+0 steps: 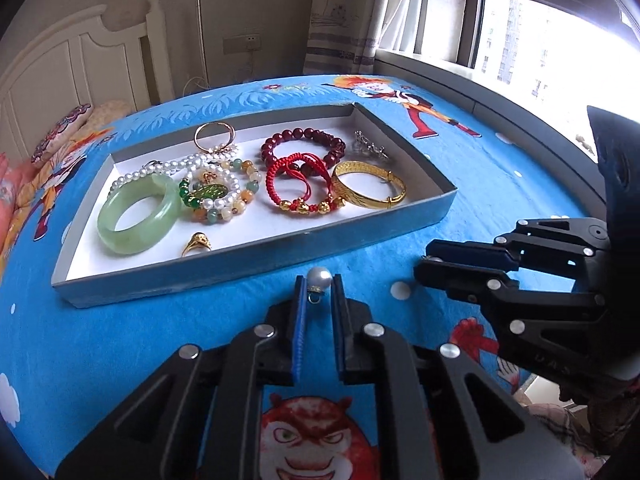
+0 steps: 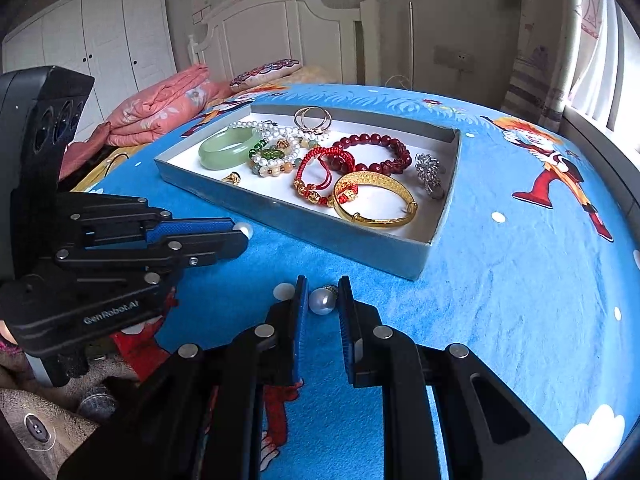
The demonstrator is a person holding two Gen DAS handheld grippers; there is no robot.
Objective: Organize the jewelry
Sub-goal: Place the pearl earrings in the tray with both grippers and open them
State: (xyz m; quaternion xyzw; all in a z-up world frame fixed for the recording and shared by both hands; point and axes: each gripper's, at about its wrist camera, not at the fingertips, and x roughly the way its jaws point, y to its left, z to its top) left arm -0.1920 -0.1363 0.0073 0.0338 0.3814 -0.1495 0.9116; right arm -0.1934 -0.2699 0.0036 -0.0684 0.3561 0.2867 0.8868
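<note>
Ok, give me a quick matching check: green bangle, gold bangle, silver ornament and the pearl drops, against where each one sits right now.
Things:
1 green bangle
2 gold bangle
3 silver ornament
4 pearl drops

Places:
A tray's near right corner
B off the tray, one in the left gripper, one in the right gripper
C tray's left end
D by the tray's right wall

Pairs: 1-C, 2-A, 3-D, 4-B
</note>
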